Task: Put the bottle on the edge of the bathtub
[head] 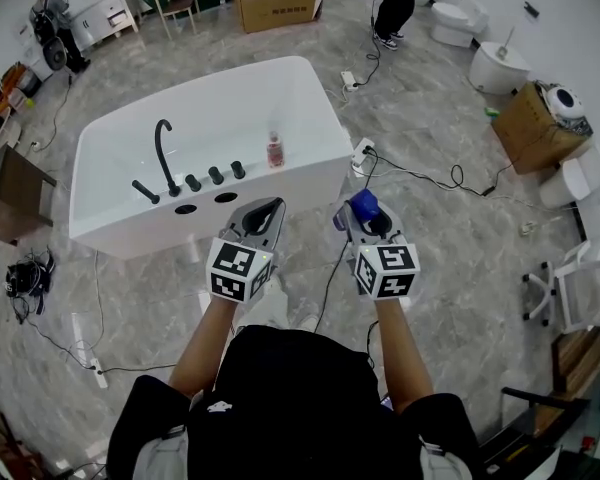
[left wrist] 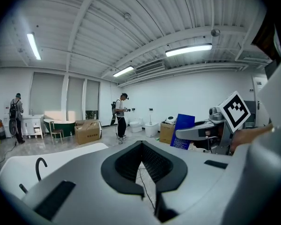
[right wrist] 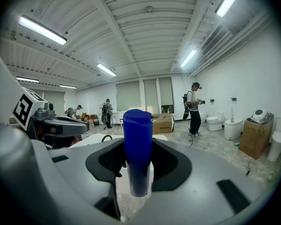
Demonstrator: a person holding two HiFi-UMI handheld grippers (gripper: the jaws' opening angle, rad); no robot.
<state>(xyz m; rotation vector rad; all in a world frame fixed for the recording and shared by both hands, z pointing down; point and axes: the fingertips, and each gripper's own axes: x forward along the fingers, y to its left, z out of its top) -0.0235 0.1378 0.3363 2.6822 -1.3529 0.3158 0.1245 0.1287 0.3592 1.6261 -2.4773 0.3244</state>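
A white bathtub [head: 280, 76] stands on the grey floor ahead of me, with a black faucet [head: 164, 154] and knobs on its near ledge. A small pink bottle [head: 275, 150] stands upright on that ledge, right of the knobs. My right gripper [head: 364, 214] is shut on a blue bottle [head: 364, 204], held upright between the jaws [right wrist: 137, 144], short of the tub's right corner. My left gripper [head: 274, 206] hangs beside it near the tub's front wall; its fingertips meet [left wrist: 141, 143] and nothing is between them.
Cables and a power strip [head: 363, 150] lie on the floor right of the tub. Cardboard boxes [head: 278, 0] [head: 536, 126] and toilets [head: 498, 66] stand further off. A person [head: 394, 4] stands behind the tub, another [head: 50, 23] at the far left.
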